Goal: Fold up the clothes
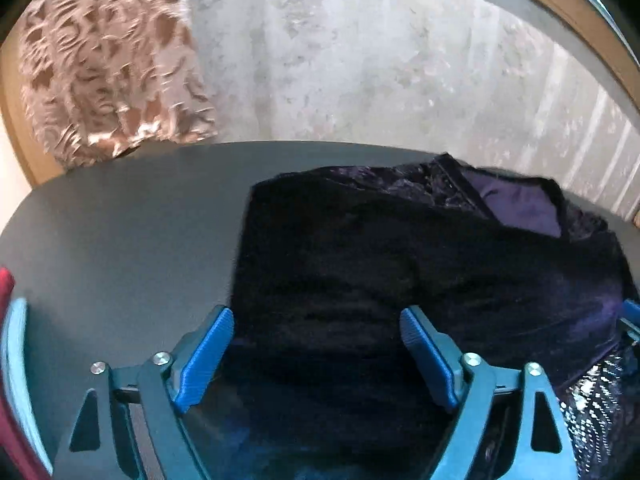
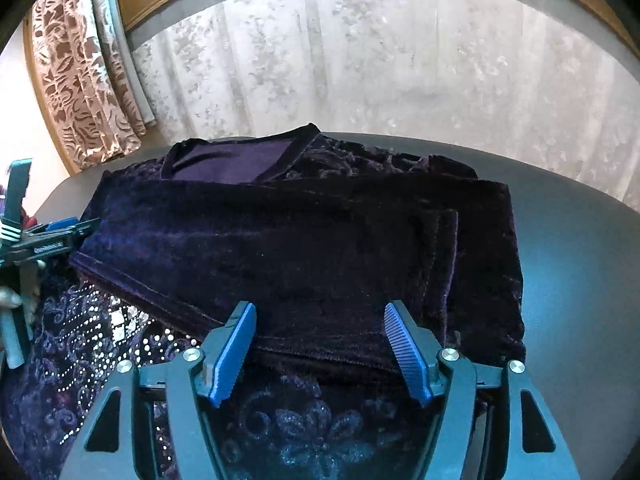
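- The right wrist view alone shows the folded purple velvet garment in full on the grey table, with its V neckline at the far side and layered edges at the right.
- A sequinned purple cloth lies beneath its near edge, seen only partly in the left view.
- The left gripper hangs spread apart over the velvet, pinching nothing.
- The right gripper is likewise apart, with only the fold's edge below.
- A brown patterned curtain and a pale sheer curtain hang behind the table.

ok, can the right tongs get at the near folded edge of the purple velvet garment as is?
Probably yes. The right tongs stand open just above the purple velvet garment, nothing lies between; the left tongs sit off at its far side.
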{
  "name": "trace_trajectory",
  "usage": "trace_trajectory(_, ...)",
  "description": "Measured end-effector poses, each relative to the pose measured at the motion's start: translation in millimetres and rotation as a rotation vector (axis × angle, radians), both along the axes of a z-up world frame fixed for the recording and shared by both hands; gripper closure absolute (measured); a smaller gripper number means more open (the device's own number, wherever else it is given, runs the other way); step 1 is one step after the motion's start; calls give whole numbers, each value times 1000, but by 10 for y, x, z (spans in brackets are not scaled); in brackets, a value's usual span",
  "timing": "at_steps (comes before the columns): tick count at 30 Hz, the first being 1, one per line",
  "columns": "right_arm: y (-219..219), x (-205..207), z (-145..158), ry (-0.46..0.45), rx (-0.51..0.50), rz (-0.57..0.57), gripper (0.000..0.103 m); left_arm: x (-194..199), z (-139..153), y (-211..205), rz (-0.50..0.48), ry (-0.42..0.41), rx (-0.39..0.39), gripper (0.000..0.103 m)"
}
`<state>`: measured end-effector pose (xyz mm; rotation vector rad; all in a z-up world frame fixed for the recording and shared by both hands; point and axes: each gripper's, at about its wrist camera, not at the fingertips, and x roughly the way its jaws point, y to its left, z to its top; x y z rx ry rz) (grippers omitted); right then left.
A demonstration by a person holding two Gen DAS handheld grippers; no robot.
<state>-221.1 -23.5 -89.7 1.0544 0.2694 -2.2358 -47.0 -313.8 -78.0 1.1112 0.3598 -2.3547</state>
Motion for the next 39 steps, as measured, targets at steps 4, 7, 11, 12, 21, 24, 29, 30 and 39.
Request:
trace_trajectory(4,13,25,1,-4,-4,2,34,526,128,155,-10,-4,-27,23)
trace_trajectory(7,4,76,37,2,22,3,33,1097,262,273,-8,20,-27,23)
trace_trajectory(11,82,290,231,-11,4,-22,18,1694,309,475,-29,29,-31,23)
trace_trajectory(12,110,394,295,-8,-21,-12,17,1816,306,530,-38,29,-28,23)
trace_trajectory(21,318,1334,224,-42,3,56,12,2150,17,1008,-117,-57,-3,24)
trace_trajectory(24,534,1408,59,-44,56,18,11,2332,-16,977,-80,-42,0,23)
trace_trajectory(29,718,1453,-30,3,20,48,0,2428,-37,994,-44,-42,-29,19)
trace_trajectory(30,696,1437,-42,6,29,52,0,2438,-39,992,-34,-33,-22,19)
trace_trajectory(39,711,1425,-38,26,8,51,0,3263,190,802,88,107,101,29)
